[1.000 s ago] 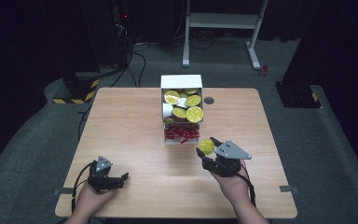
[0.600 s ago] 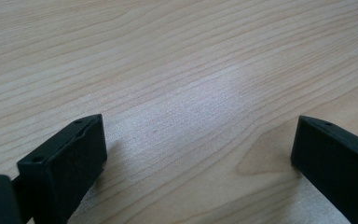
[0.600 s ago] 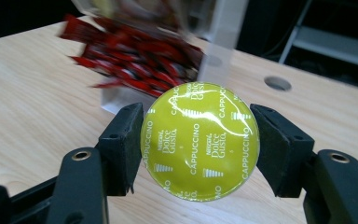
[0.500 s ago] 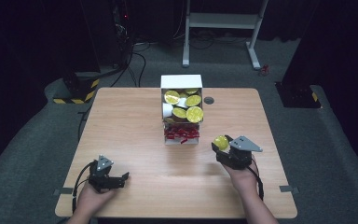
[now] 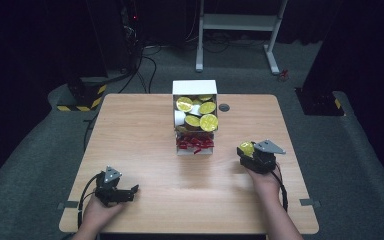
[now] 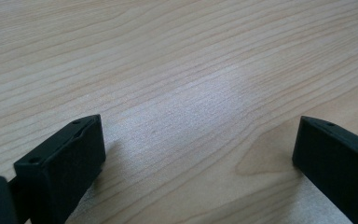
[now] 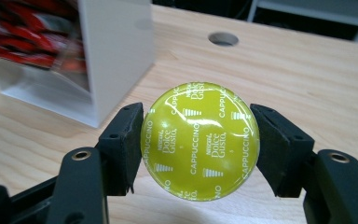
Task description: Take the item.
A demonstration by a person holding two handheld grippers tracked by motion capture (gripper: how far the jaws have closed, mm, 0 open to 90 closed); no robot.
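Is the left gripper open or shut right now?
Open: the left gripper has its jaws wide apart over bare table.

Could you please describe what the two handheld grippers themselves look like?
Both the left gripper and right gripper are black, each topped by a grey three-cornered plate and trailing a black cable. Their blocky black fingers show small screw holes. The forearms are bare, without sleeves.

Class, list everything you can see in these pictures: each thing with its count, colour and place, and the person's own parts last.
Table: one, light wood.
Box: one, white, table centre, far side.
Capsules in box: several, yellow-green lids.
Red packets: a bunch, box's lower shelf.
Held capsule: one, yellow-green, between right jaws.
Table hole: one, dark, right of box.
Left gripper: black, open, low over table.
Right gripper: black, shut on capsule.
Hands: two, near edge.
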